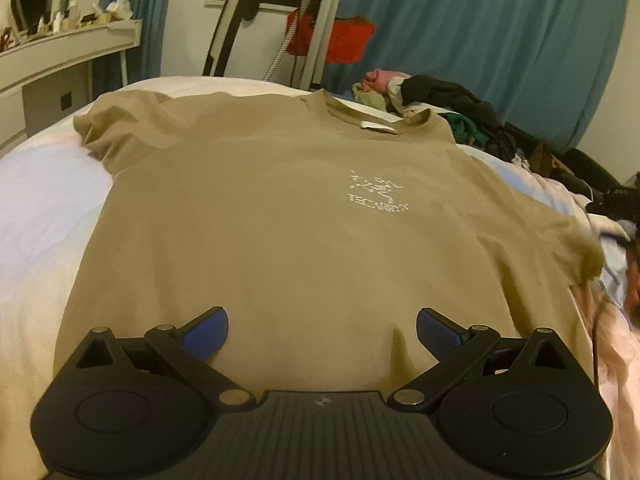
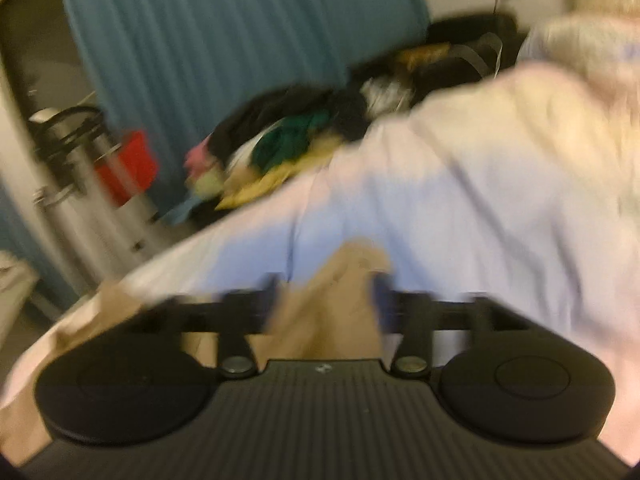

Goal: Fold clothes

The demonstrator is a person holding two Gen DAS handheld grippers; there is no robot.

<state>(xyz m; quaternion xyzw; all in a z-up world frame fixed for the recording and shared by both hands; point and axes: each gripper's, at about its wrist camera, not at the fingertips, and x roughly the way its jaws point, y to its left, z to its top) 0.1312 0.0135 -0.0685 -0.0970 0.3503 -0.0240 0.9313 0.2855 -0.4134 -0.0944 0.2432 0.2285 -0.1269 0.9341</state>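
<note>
The left gripper [image 1: 322, 334] is held with fingers spread wide above the lower hem area of the tan T-shirt [image 1: 280, 220]; nothing is pinched between the blue pads [image 1: 208, 334]. The shirt is laid flat, front up, on the bed [image 1: 36, 200], collar at the far end and white chest logo [image 1: 378, 194] visible. In the blurred right wrist view, the right gripper [image 2: 328, 300] is seen pinching a bunched fold of the tan T-shirt [image 2: 332, 312] over the bed sheet [image 2: 460, 216]. A clothes pile [image 1: 460, 108] is noted further back, before the blue curtain [image 1: 500, 32].
</note>
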